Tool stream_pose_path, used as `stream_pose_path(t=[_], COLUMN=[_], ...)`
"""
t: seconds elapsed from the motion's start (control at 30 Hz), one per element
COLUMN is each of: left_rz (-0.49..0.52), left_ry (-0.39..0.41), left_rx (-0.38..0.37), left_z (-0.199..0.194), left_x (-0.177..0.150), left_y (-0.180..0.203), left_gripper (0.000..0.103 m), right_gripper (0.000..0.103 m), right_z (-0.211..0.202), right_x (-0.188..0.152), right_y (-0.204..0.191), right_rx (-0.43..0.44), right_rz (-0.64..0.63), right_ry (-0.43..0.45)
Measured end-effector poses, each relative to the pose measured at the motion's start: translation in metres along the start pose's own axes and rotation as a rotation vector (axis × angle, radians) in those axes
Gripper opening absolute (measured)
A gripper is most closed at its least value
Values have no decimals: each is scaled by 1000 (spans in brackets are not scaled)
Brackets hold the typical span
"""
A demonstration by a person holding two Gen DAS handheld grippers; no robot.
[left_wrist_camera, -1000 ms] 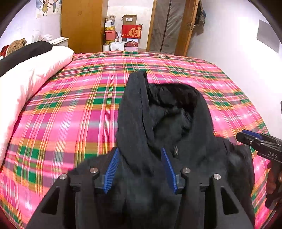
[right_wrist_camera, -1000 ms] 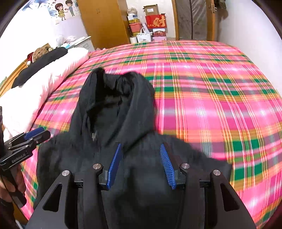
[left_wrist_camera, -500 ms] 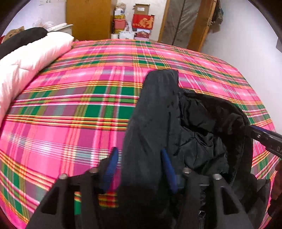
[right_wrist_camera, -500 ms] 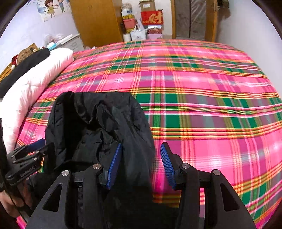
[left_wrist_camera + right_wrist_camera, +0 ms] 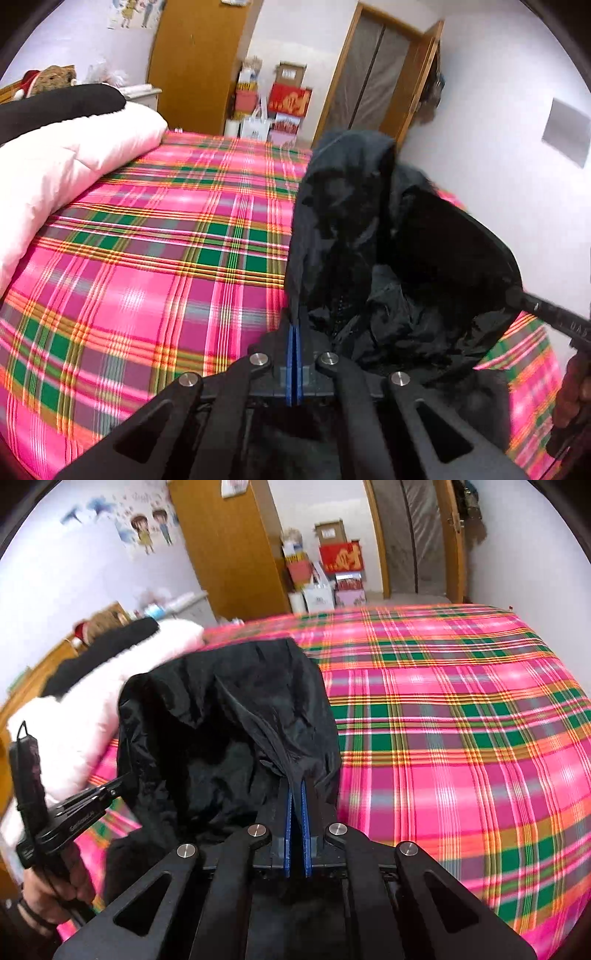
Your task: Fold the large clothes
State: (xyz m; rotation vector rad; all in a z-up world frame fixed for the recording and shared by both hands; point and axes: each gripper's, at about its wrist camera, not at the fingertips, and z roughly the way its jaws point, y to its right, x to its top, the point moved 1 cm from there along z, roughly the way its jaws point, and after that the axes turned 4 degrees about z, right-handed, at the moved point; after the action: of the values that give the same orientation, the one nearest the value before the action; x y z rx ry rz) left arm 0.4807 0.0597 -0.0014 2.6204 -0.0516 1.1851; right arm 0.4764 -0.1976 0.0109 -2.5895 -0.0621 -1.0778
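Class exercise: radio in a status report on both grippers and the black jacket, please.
Left gripper shut on black jacket. Right gripper shut on it too. Hood end raised above plaid bed. Nothing in the way.

White letters reading "DAS", partly cut off, mark the black arm of the right gripper [image 5: 554, 317] at the edge of the left wrist view. Pale lettering on the black left gripper [image 5: 96, 797] and gold characters on a red box [image 5: 340, 558] are too blurred to read.

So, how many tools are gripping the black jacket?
2. The left tool is shut on the black jacket at one side of the hood opening. The right tool is shut on the opposite side. No other tool is visible.
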Motion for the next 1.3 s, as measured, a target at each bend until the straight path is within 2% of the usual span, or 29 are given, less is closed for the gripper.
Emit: stream_pose_path(t=[0.13, 0.3, 0.43, 0.57, 0.67, 0.73, 0.77, 0.8, 0.87, 0.9, 0.93, 0.97, 1.13, 1.23, 1.27, 1.3], left_rz=[-23, -59, -106, -157, -174, -192, -208, -229, -274, -301, -319, -332, -353, -338, -322, -301], left_ry=[15, -21, -82, -140, -198, -225, -223, -218, -193, -168, -150, -139, -138, -100, -83, -71], left_rx=[-17, -23, 7, 29, 74, 94, 93, 96, 110, 103, 90, 71, 25, -29, -47, -66], left_z=[-45, -77, -84, -91, -101, -110, -118, -127, -145, -153, -156, -156, -132, -124, -123, -121], left_x=[-28, -75, -113, -143, -162, -171, -175, -180, -185, -187, -185, -182, -163, -151, -147, -144], left_y=[1, 0, -9, -19, -24, -28, -30, -32, -36, -37, -39, -40, -35, -25, -19, -14], left_gripper=[1, 1, 1, 1, 2, 2, 3, 9, 27, 40, 47, 49, 50, 49, 49, 49], right_gripper=[2, 1, 1, 2, 3, 14, 24, 39, 60, 61, 61, 61, 61, 58, 28, 4], right_z=[-35, -48, -45, -43, -54, -66, -71, -75, -82, -83, -81, -75, -36, -18, -14, -11], right_x=[-40, -94, -137, -164, -177, -180, -180, -180, -177, -175, -174, -174, -169, -165, -164, -165], right_y=[1, 14, 30, 42, 47, 51, 54, 55, 54, 52, 48, 43, 24, 15, 10, 6], right_rx=[25, 35, 17, 22, 22, 27, 44, 61, 108, 134, 151, 164, 196, 228, 212, 194], right_rz=[41, 124, 161, 189, 205, 235, 260, 280, 320, 330, 332, 334, 374, 387, 363, 342], right_ry=[-5, -69, -148, -219, -238, -226, -217, -211, -190, -184, -188, -197, -244, -251, -244, -251])
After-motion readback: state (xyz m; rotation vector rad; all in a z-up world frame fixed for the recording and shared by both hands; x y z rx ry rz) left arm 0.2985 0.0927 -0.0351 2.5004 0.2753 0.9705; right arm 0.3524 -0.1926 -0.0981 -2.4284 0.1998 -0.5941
